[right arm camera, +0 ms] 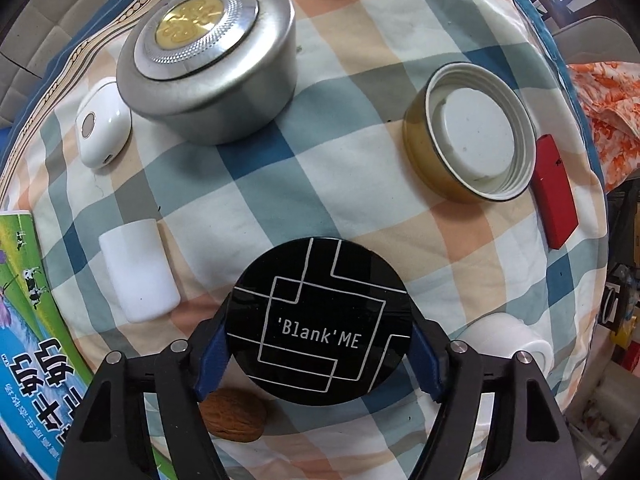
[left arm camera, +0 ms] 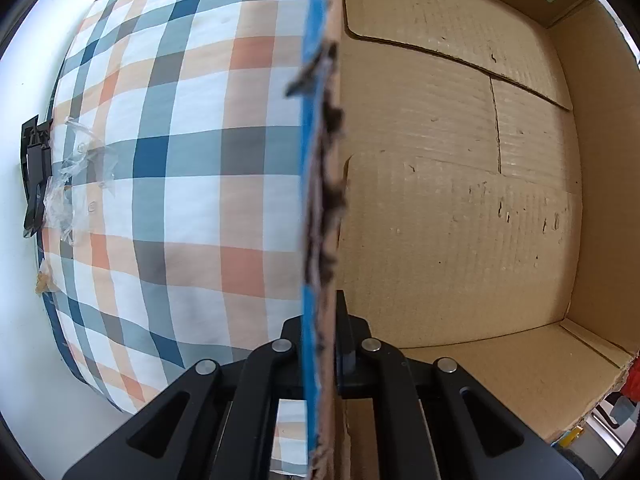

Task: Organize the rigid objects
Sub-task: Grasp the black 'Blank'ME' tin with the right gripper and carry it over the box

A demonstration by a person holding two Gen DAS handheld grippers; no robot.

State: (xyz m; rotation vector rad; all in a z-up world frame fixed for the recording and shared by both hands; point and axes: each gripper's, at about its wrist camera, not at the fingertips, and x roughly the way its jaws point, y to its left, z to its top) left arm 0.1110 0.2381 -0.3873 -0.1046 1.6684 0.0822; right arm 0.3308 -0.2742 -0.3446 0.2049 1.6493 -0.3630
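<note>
My left gripper (left arm camera: pixel 320 356) is shut on the torn side wall (left arm camera: pixel 322 200) of a cardboard box; its brown inside (left arm camera: pixel 460 200) fills the right of the left wrist view. My right gripper (right arm camera: pixel 320 344) is shut on a black round compact (right arm camera: pixel 320 320) marked 'Blank'ME, held just above the checked cloth (right arm camera: pixel 320 152). On the cloth lie a silver round tin (right arm camera: pixel 208 60), a gold lid (right arm camera: pixel 468 136) upside down, a red lighter (right arm camera: pixel 554 196), a white case (right arm camera: pixel 102 124), a white cylinder (right arm camera: pixel 138 276), a walnut (right arm camera: pixel 234 414) and a white cup (right arm camera: pixel 508 342).
A green and blue book (right arm camera: pixel 36 320) lies at the cloth's left edge. Clear plastic bags (left arm camera: pixel 76 184) and a black clip (left arm camera: pixel 36 176) sit at the far left of the checked cloth (left arm camera: pixel 180 160) beside the box. Orange fabric (right arm camera: pixel 604 88) lies off to the right.
</note>
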